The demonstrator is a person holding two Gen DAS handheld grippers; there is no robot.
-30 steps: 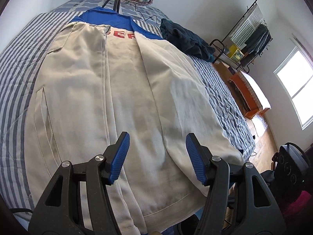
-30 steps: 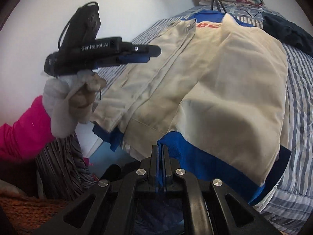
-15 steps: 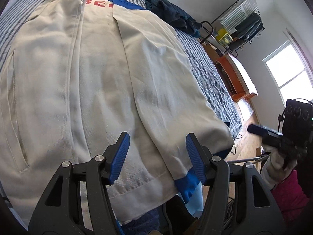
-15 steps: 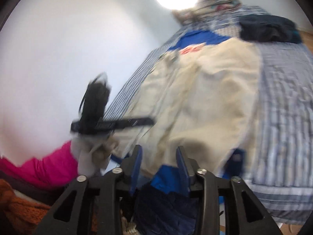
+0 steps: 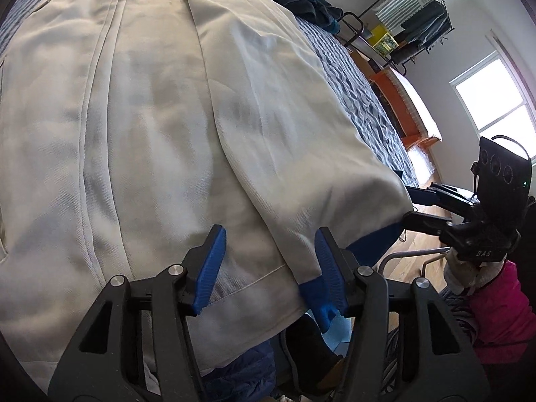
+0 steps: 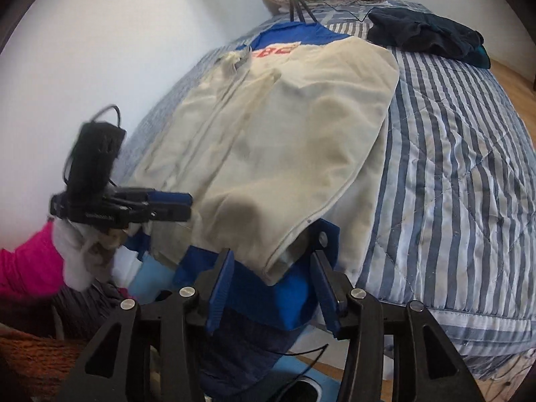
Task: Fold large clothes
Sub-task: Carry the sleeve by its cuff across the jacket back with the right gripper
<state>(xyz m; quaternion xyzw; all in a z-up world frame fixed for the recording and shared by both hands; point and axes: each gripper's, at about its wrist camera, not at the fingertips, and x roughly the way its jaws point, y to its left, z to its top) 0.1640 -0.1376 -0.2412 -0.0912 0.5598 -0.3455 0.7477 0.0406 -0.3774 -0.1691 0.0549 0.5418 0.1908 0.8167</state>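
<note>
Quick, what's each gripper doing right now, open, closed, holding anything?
Left gripper: fingers closing, not yet gripping the cream jacket.
Right gripper: fingers opening, holding nothing.

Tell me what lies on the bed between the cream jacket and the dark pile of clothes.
Nothing: only bare striped bedspread separates the cream jacket from the dark clothes pile, shown in the right wrist view.

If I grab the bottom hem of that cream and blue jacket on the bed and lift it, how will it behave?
Probably floppy: the jacket lies in soft folds and its hem droops over the bed edge. Likely light, since the thin panels crease easily. It may slide, as the lining looks smooth.
</note>
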